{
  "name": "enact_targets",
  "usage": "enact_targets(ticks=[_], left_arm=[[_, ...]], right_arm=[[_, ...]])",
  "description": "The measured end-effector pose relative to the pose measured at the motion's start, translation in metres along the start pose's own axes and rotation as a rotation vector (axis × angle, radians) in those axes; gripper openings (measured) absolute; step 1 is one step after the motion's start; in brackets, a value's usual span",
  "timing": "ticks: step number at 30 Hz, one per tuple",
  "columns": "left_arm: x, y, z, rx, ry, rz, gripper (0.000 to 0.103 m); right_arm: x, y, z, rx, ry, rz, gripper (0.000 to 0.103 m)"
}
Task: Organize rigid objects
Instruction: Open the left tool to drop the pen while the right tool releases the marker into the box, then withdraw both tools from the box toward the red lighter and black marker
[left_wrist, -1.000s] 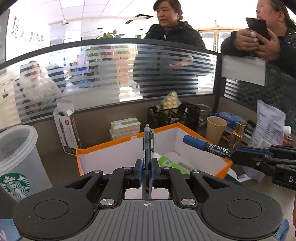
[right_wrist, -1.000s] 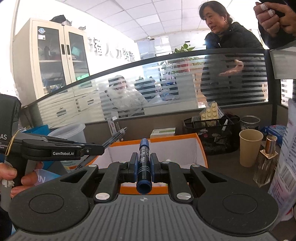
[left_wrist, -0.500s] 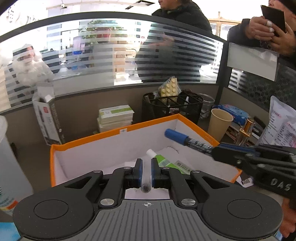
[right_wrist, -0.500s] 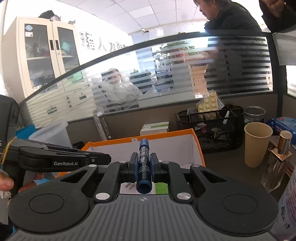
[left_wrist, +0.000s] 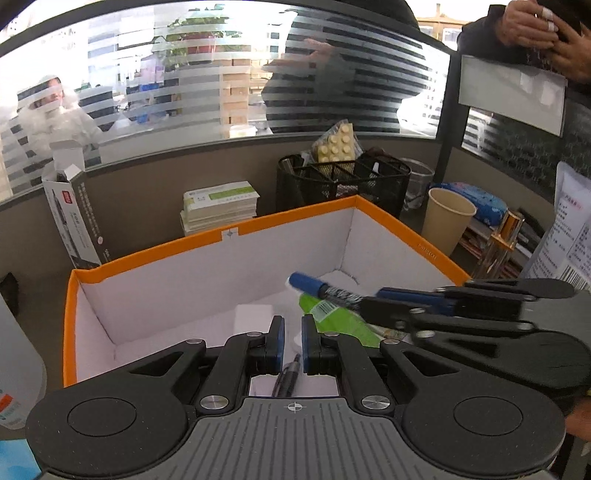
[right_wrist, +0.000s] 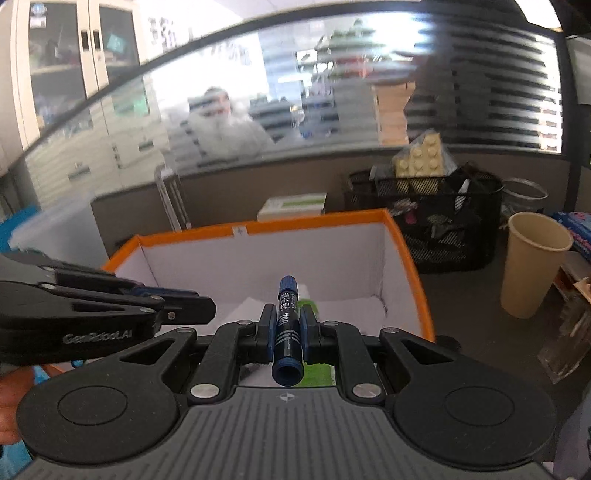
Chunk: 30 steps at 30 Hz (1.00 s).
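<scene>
Blue marker pen (right_wrist: 287, 325) is clamped in the right claw (right_wrist: 287, 328) above the orange-rimmed white cardboard box (left_wrist: 236, 232), while the left claw (left_wrist: 292, 345) is parted, empty, over a dark pen (left_wrist: 288, 376) inside it.

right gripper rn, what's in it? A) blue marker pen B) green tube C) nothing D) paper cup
A: the right gripper is shut on the blue marker pen, held over the orange-rimmed white cardboard box; the tan paper cup stands on the desk beside the box.
</scene>
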<state>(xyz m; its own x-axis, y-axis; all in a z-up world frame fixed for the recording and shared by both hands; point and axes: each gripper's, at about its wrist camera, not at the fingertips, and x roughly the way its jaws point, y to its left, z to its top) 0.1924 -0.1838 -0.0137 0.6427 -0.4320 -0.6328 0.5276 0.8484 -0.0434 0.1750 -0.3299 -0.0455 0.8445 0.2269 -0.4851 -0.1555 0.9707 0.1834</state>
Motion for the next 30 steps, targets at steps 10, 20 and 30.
enact_targets(ticks=[10,20,30], left_arm=[[-0.016,-0.005,-0.006,0.027,-0.029,0.03,0.015],[-0.08,-0.001,-0.031,0.056,-0.161,0.071,0.092],[-0.097,-0.015,-0.088,0.175,-0.117,0.093,0.099]], right_arm=[[0.002,0.008,-0.004,-0.015,0.012,-0.05,0.029],[-0.096,0.025,-0.022,-0.046,-0.146,-0.064,0.058],[-0.099,0.049,-0.101,-0.089,0.031,-0.095,0.06]])
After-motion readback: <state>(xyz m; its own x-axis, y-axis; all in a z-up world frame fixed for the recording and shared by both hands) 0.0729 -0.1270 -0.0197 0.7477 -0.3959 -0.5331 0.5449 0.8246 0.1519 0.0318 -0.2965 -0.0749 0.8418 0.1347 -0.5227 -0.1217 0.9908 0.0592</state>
